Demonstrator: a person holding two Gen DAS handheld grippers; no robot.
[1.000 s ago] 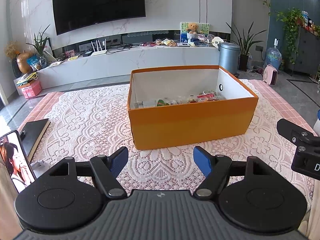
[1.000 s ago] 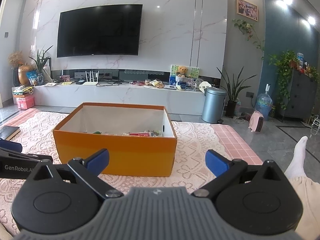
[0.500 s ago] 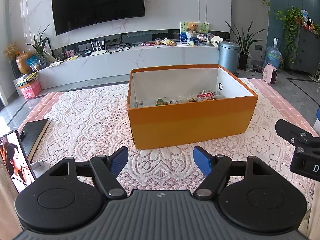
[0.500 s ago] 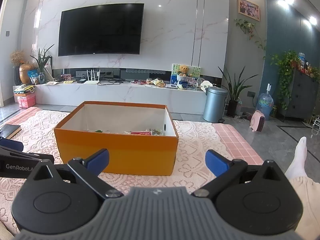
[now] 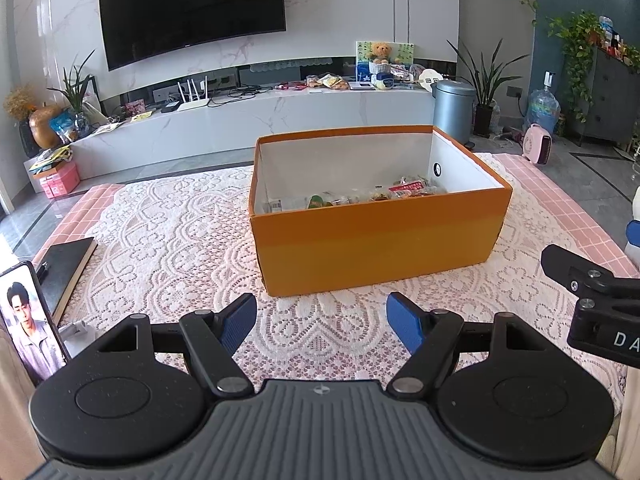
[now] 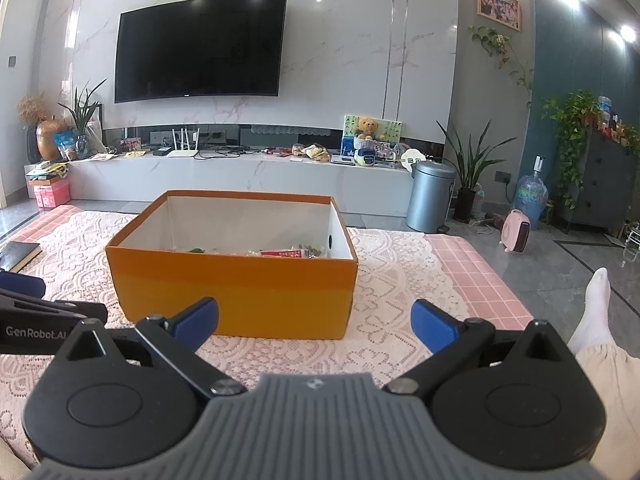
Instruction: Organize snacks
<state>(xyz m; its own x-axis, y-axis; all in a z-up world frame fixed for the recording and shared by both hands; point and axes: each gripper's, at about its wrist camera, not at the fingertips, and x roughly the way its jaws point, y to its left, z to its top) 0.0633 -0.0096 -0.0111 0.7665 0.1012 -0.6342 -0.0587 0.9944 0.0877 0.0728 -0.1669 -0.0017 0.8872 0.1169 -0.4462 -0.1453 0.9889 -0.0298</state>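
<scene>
An orange cardboard box (image 5: 376, 248) with a white inside stands on the lace tablecloth; it also shows in the right wrist view (image 6: 236, 292). Several snack packets (image 5: 412, 190) lie on its floor, also seen in the right wrist view (image 6: 284, 253), mostly hidden by the near wall. My left gripper (image 5: 322, 322) is open and empty, in front of the box's near wall. My right gripper (image 6: 314, 322) is open and empty, also in front of the box. The right gripper's body (image 5: 592, 300) shows at the right edge of the left wrist view.
A phone (image 5: 28, 320) stands at the left table edge beside a black book (image 5: 64, 266). The lace cloth (image 5: 172, 236) covers a pink checked table. A TV console (image 6: 240, 176), metal bin (image 6: 430, 196) and plants lie beyond. A person's leg (image 6: 596, 320) is at the right.
Both grippers stay open and nearly still. The views have shifted only slightly; the box sits a little further to the right in the right wrist view.
</scene>
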